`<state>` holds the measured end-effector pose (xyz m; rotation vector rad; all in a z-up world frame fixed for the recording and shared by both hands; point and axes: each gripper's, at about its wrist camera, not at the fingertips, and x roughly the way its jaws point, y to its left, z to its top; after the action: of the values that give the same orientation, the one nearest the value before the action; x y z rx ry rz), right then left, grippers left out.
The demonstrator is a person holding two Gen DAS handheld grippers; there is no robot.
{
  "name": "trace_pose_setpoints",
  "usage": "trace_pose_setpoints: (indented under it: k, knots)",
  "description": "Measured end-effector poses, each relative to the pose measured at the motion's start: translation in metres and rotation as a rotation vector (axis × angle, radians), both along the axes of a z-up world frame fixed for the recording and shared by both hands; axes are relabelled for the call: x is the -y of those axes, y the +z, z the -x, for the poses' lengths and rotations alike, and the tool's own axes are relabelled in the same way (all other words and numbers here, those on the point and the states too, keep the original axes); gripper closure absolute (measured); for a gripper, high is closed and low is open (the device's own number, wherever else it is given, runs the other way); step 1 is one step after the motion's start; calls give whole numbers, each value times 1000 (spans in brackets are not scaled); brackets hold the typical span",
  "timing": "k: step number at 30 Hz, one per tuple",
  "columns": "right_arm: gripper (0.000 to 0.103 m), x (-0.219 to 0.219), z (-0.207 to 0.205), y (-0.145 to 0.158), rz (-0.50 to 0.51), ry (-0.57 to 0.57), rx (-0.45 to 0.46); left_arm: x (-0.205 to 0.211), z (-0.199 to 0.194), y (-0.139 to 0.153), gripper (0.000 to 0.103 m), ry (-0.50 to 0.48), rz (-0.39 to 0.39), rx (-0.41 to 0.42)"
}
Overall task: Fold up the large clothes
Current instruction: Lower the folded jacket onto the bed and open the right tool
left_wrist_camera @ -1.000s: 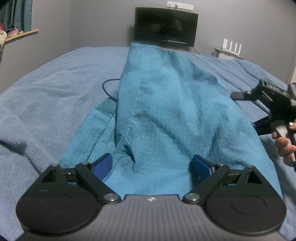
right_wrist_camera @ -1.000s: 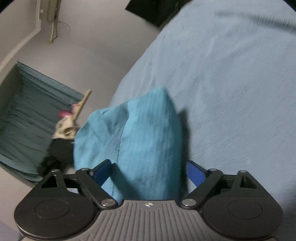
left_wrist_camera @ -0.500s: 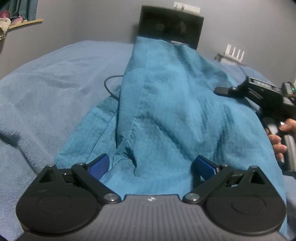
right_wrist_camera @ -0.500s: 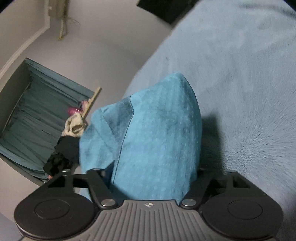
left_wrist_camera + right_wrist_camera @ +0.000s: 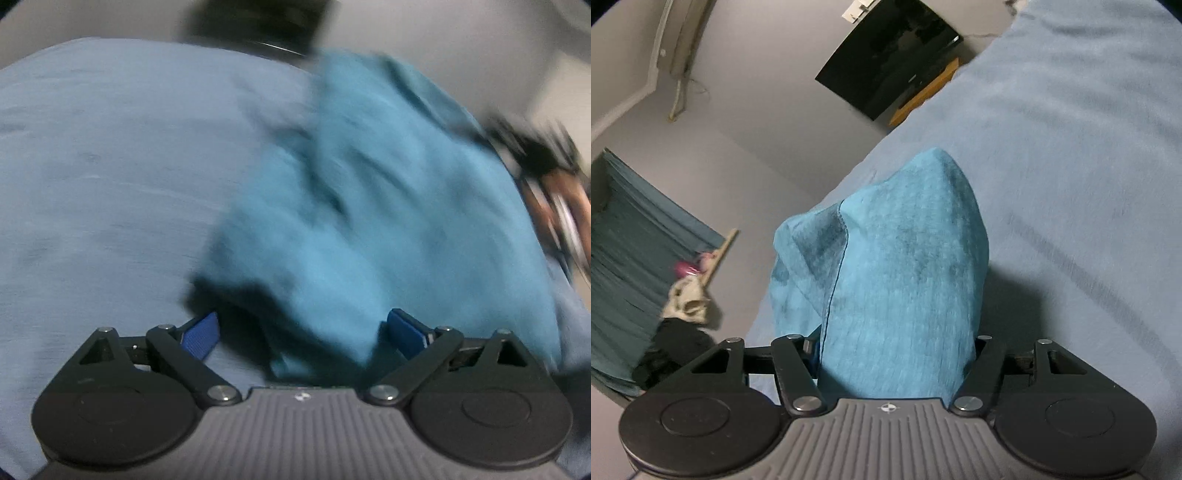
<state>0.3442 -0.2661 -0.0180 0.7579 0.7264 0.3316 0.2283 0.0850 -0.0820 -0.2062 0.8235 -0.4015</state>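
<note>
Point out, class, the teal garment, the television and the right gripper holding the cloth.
teal garment [image 5: 905,266]: right wrist view, middle of the bunched fabric.
television [image 5: 890,59]: right wrist view, centre of the dark screen.
right gripper [image 5: 894,354]: right wrist view, between its fingertips, closing on the garment.

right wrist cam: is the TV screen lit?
No. The TV against the far wall beyond the bed shows a dark, blank screen.
</note>
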Motion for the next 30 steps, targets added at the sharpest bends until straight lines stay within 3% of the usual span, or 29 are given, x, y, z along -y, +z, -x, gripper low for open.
trace_pose_setpoints:
  k: [3, 6, 7, 10, 14, 18, 20, 21, 23, 26, 28, 30]
  knots:
    - [35, 1, -38, 28, 152, 58, 44, 44, 3, -10, 7, -145, -105, 18]
    - [22, -17, -73, 44, 332, 90, 41, 74, 13, -16, 8, -232, -279, 87]
    - [16, -25, -81, 44, 402, 75, 14, 77, 15, -15, 8, -242, -298, 109]
    - [7, -52, -95, 36, 515, 23, -49, 73, 15, -1, 8, -224, -243, 153]
    - [4, -49, -85, 22, 521, -140, -44, 51, 15, 16, 7, -160, -151, 197]
    - [3, -59, -66, 34, 645, -327, 49, 40, 17, 33, 7, -81, -114, 297]
    - [4, -77, -62, 44, 697, -311, 157, 35, 25, 32, 7, -33, -115, 342]
    - [5, -89, -62, 48, 724, -276, 209, 34, 21, 30, 7, -12, -122, 357]
    - [19, -111, -66, 52, 762, -182, 279, 37, 19, 28, 7, 20, -147, 368]
    - [35, -151, -81, 51, 781, -56, 320, 37, 13, 22, 7, 31, -148, 331]
    - [42, -188, -93, 46, 794, 12, 315, 33, 6, 19, 7, 31, -141, 307]
    - [44, -216, -114, 34, 773, 94, 235, 30, 0, 13, 7, 36, -141, 287]
